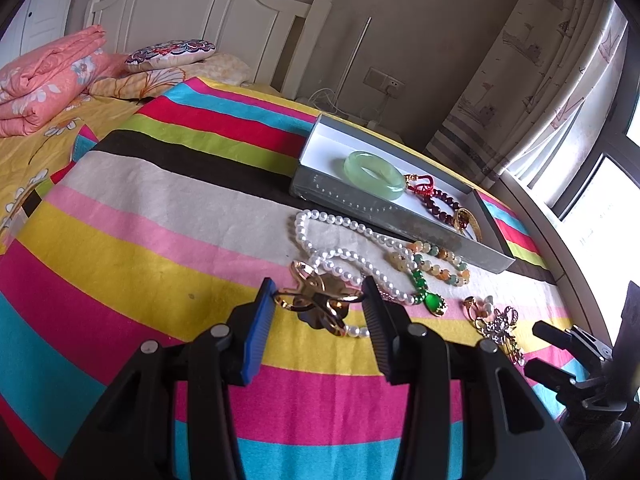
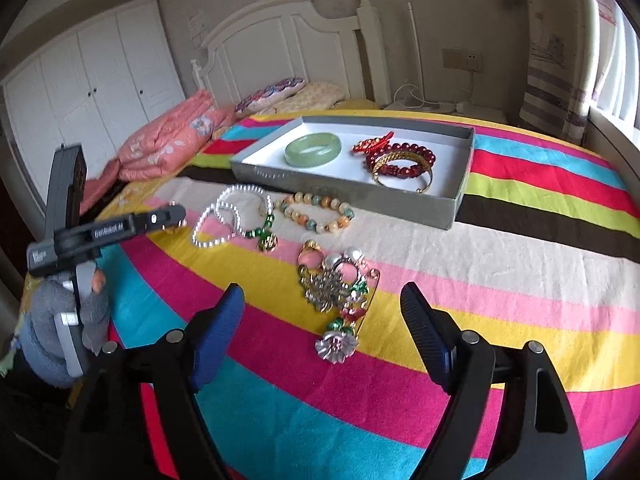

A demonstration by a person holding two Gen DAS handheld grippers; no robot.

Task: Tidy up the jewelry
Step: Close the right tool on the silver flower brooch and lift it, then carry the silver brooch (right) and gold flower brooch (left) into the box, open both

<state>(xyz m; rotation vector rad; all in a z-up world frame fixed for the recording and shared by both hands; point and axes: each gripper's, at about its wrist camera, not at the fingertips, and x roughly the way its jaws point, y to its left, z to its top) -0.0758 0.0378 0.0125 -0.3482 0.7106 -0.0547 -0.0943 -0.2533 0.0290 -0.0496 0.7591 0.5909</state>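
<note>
My left gripper (image 1: pixel 318 294) is shut on a gold clover-charm bracelet (image 1: pixel 320 300), holding it by its two sides just above the striped cloth. Beside it lie a pearl necklace (image 1: pixel 340 256), a green pendant (image 1: pixel 434 302) and an orange-green bead bracelet (image 1: pixel 440 260). The grey box (image 1: pixel 384 210) holds a jade bangle (image 1: pixel 374 174), a dark red bead bracelet (image 1: pixel 442 204) and a gold bangle (image 2: pixel 404 172). My right gripper (image 2: pixel 322 296) is open and empty, over a pile of brooches and rings (image 2: pixel 338 284).
The striped cloth (image 2: pixel 480 264) covers a bed. Folded pink quilt (image 2: pixel 168 140) and pillows lie near the headboard. A window and curtain are on the right. The left gripper shows in the right wrist view (image 2: pixel 160 218) at left.
</note>
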